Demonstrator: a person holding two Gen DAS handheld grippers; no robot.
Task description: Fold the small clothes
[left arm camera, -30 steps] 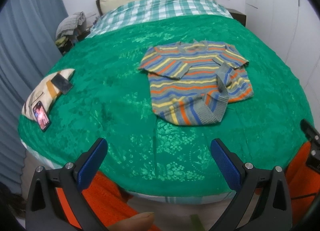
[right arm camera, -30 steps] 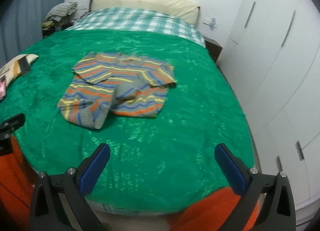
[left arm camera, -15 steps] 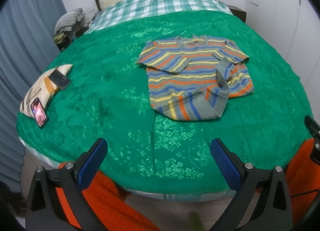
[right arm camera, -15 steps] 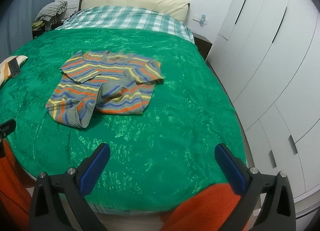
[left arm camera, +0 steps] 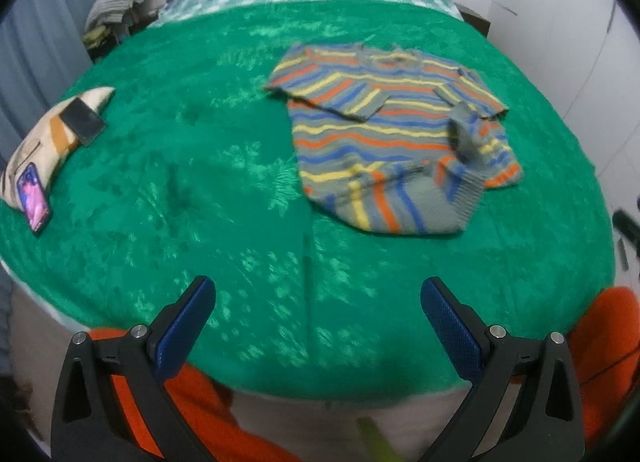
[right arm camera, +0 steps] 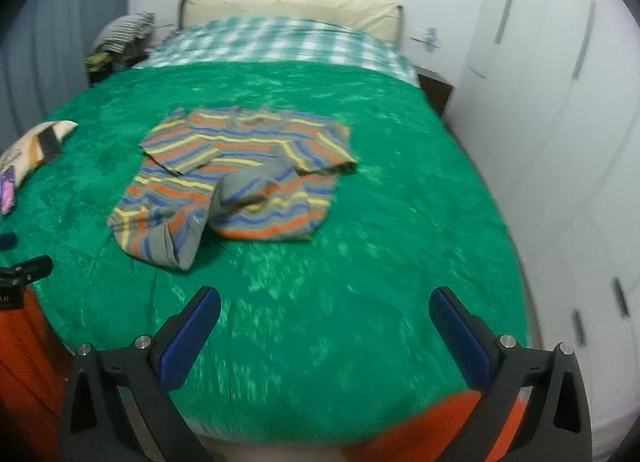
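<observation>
Currently both the left gripper (left arm camera: 318, 308) and right gripper (right arm camera: 325, 316) hover wide open and empty, the partly folded striped sweater (left arm camera: 394, 142) lying well ahead on the green bedspread (left arm camera: 192, 166), so the next fold requires reaching forward to its hem.

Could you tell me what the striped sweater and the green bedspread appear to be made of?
The striped sweater looks like knitted yarn, wool or acrylic: ribbed hem, soft thick folds, matte. The green bedspread looks like plush or velvety synthetic fabric: shiny highlights and a raised floral pattern. Blur leaves both uncertain.

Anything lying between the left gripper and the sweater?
Nothing: only bare green bedspread between the left gripper and the sweater, seen in the left wrist view.
</observation>
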